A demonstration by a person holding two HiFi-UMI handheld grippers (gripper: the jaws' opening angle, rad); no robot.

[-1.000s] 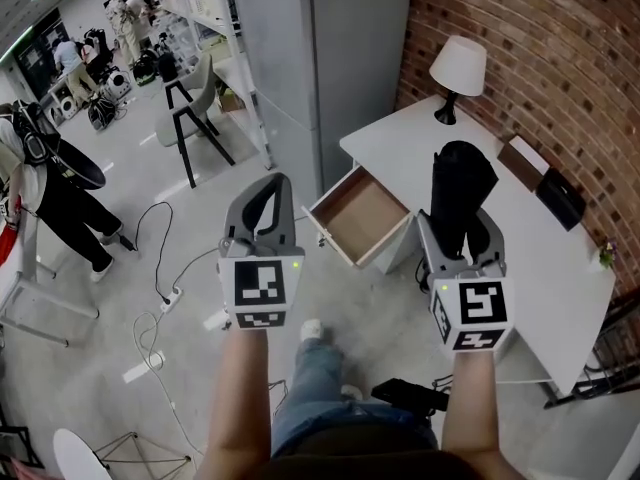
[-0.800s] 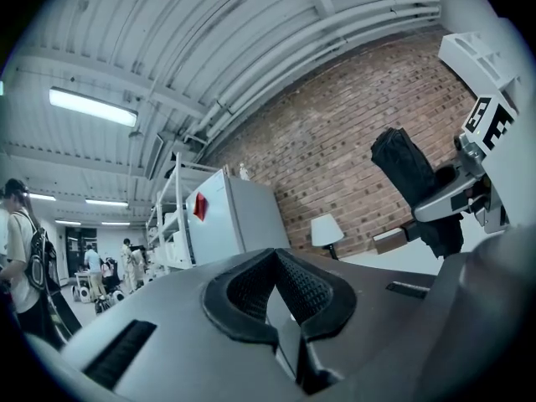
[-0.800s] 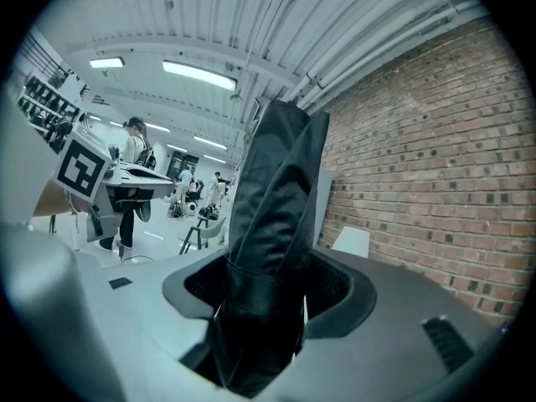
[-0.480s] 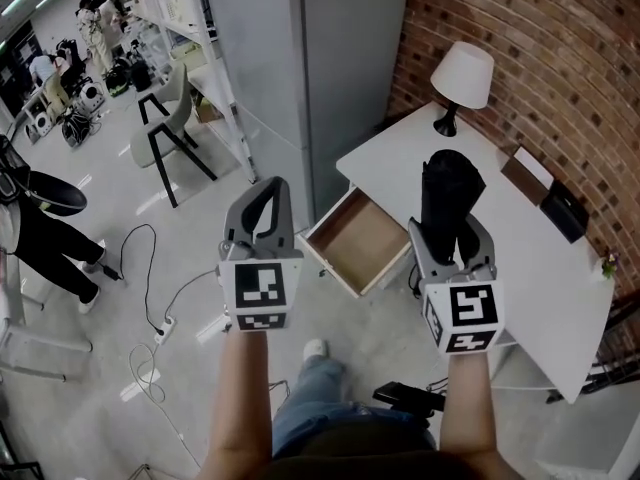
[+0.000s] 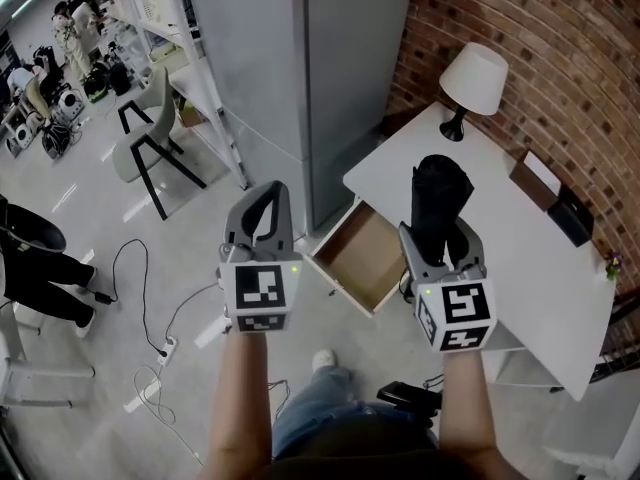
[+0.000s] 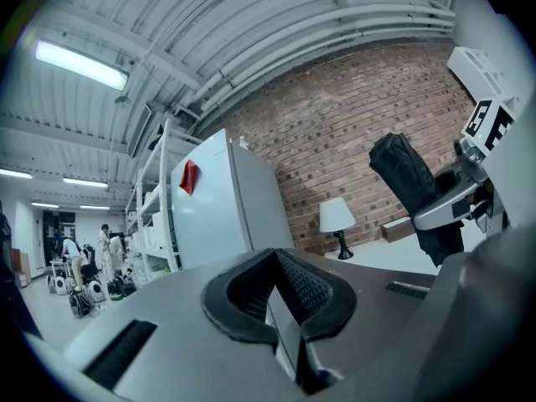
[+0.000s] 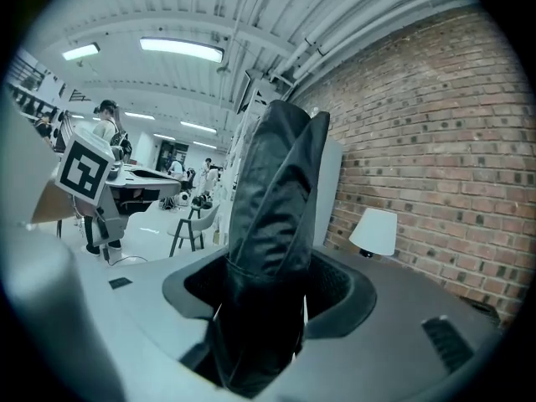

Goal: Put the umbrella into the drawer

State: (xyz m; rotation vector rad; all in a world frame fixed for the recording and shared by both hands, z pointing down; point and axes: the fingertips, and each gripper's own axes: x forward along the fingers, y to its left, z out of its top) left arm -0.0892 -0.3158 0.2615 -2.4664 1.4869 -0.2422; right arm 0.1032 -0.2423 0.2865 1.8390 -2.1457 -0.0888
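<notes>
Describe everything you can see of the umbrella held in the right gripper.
The umbrella is black, folded short, its thin creased fabric wrapped in loose pleats. It stands roughly upright in the right gripper, whose jaws clamp its lower part; nothing else touches it. In the head view it shows against the white desk, near the open drawer.
</notes>
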